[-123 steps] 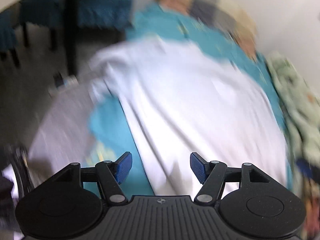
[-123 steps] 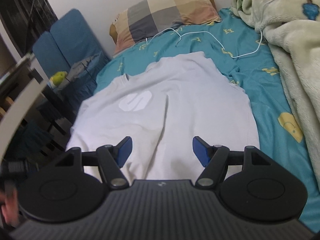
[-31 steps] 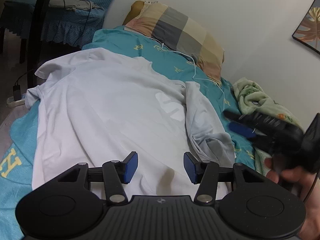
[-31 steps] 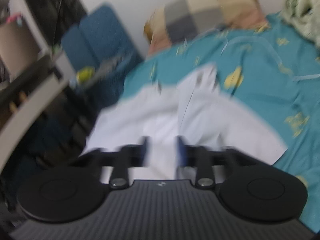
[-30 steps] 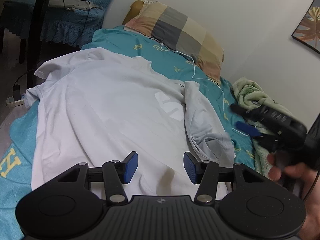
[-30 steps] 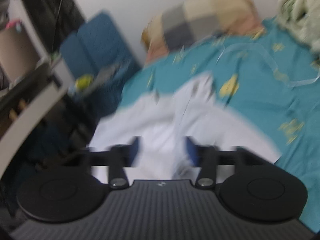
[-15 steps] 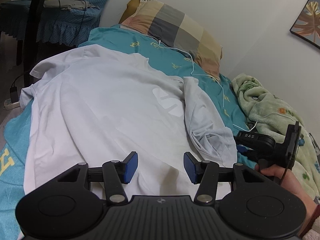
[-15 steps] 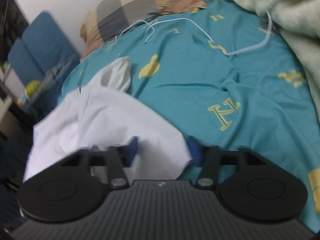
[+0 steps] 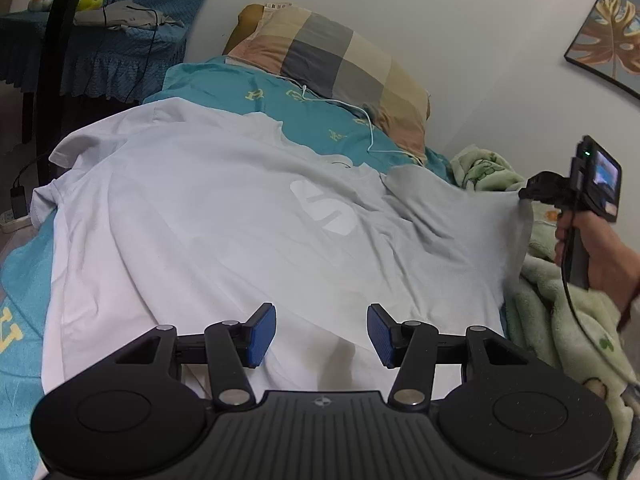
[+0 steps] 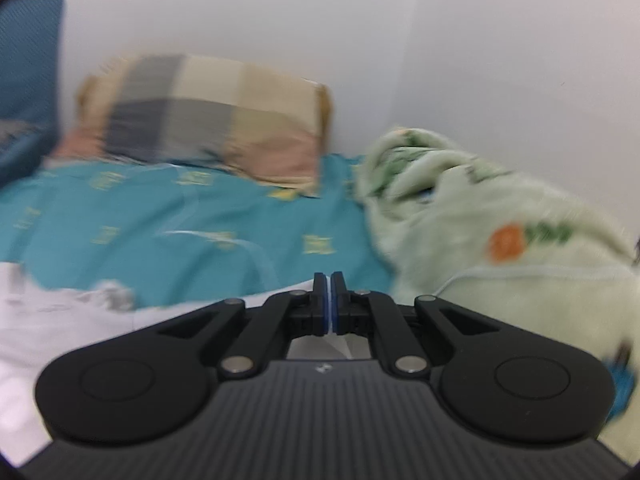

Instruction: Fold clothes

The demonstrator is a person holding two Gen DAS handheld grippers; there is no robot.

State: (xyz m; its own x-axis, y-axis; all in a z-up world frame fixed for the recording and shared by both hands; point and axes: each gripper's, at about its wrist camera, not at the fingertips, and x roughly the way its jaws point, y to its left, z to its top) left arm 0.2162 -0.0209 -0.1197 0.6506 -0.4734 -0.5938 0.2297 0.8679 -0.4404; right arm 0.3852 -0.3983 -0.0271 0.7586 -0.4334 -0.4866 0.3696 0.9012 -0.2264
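A white T-shirt (image 9: 224, 216) with a pale S logo lies spread on the teal bed sheet (image 9: 288, 100). My left gripper (image 9: 322, 336) is open and empty, low over the shirt's near hem. My right gripper (image 10: 330, 306) is shut on the shirt's right edge; a thin strip of white cloth shows between its pads. In the left wrist view the right gripper (image 9: 528, 194) holds that edge lifted and pulled out to the right, above the blanket. The shirt (image 10: 80, 320) also shows at the lower left of the blurred right wrist view.
A checked pillow (image 9: 336, 64) lies at the head of the bed with a white cable (image 9: 360, 116) across the sheet. A green fleece blanket (image 9: 560, 320) is heaped along the right side. A blue-covered table (image 9: 100, 52) stands at far left. A wall runs behind.
My right gripper has closed on the shirt's right edge and lifted it out to the right, unrolling the bunched side. My left gripper has stayed open over the hem.
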